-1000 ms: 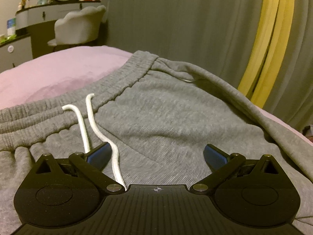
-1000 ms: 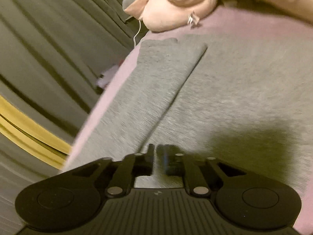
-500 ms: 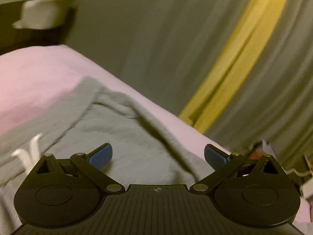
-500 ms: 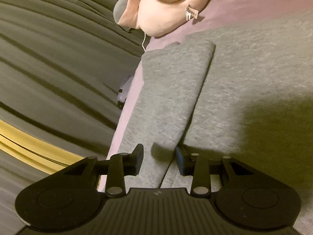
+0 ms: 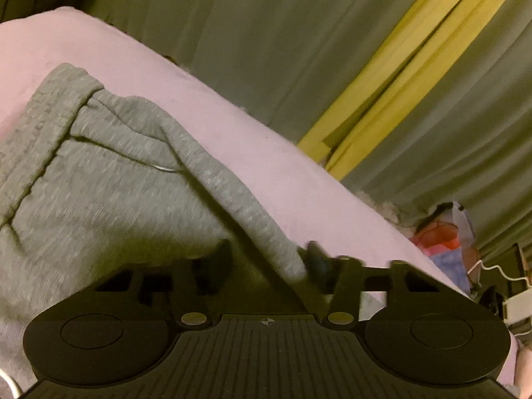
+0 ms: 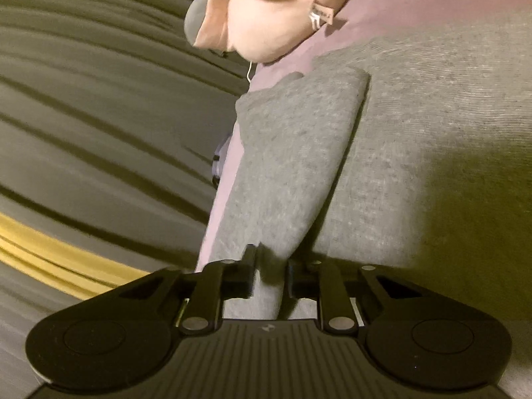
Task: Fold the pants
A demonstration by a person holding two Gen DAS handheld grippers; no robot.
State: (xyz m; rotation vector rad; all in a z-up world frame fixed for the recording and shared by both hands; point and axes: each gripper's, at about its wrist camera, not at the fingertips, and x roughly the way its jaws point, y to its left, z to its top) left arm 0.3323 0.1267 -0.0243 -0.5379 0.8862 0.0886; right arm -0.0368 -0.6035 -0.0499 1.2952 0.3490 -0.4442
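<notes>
Grey sweatpants [image 5: 99, 199] lie on a pink bed sheet [image 5: 299, 173]. In the left wrist view the waistband corner is at upper left, and a raised ridge of the side edge runs down between my fingers. My left gripper [image 5: 269, 262] straddles that ridge with its jaws closing; the right pad touches the cloth, and the left pad stands a little off it. In the right wrist view a folded-over strip of a pants leg [image 6: 292, 153] runs away from me. My right gripper [image 6: 272, 271] is closing, its narrow gap filled by that strip's near end.
The bed edge runs close beside both grippers, with grey curtains [image 5: 266, 33] and a yellow stripe [image 5: 399, 83] beyond it. A pink plush toy [image 6: 266, 16] lies past the far end of the leg. Coloured clutter and cables [image 5: 445, 232] sit off the bed.
The left view swung right, from waistband and white drawstring to the pants' side edge, and its wide jaws narrowed around the ridge. The right jaws opened slightly, then narrowed on the leg fold.
</notes>
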